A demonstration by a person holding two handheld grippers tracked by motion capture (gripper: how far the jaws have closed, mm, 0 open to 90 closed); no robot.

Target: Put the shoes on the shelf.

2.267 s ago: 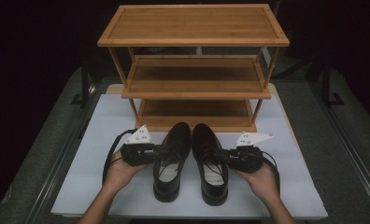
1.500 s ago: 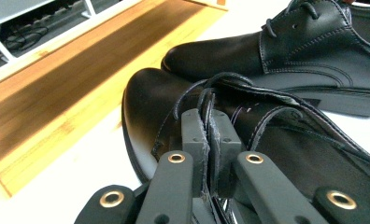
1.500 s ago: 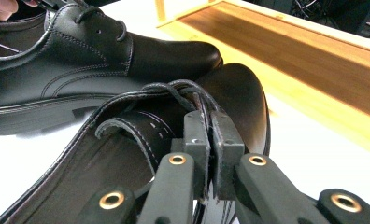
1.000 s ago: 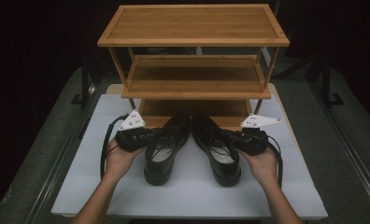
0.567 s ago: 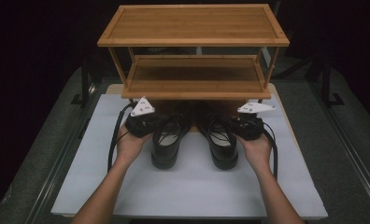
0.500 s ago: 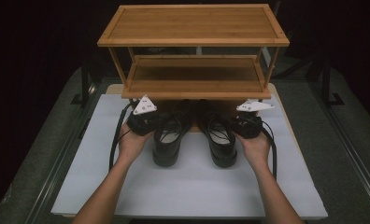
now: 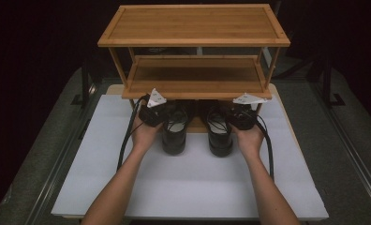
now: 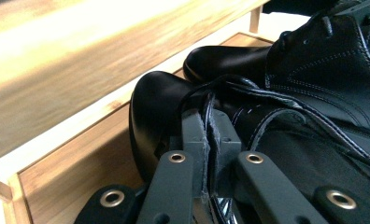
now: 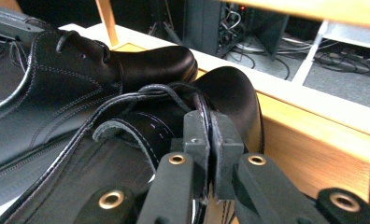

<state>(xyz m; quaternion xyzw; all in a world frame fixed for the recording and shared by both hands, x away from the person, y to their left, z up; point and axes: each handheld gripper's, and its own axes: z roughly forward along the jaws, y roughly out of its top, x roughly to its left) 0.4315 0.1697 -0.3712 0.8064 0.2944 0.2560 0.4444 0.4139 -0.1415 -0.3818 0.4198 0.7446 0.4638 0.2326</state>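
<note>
Three-tier bamboo shoe rack (image 7: 195, 28) at the back of the bench (image 7: 193, 187), on a white mat; dark floor and rails to either side. Two black leather shoes side by side, toes tucked under the rack's middle shelf (image 7: 195, 77) onto the bottom shelf, heels out over the mat. Middle shelf's front edge overhanging the toes and hiding them from above. Left shoe (image 7: 175, 133) gripped at its outer collar by the left hand-held gripper (image 8: 210, 140), jaws pressed together on the leather edge. Right shoe (image 7: 219, 136) gripped likewise by the right hand-held gripper (image 9: 210, 140), jaws clamped on its collar. Smooth, glossy, rounded toes; matte uppers with pale stitching; thin black laces looping across the tongues. Rack of warm, straight-grained slats with slim square posts (image 9: 107, 21). Grey three-cornered plates (image 7: 156, 98) atop each gripper just below the shelf edge; black cables (image 7: 127, 140) trailing back beside the forearms.
</note>
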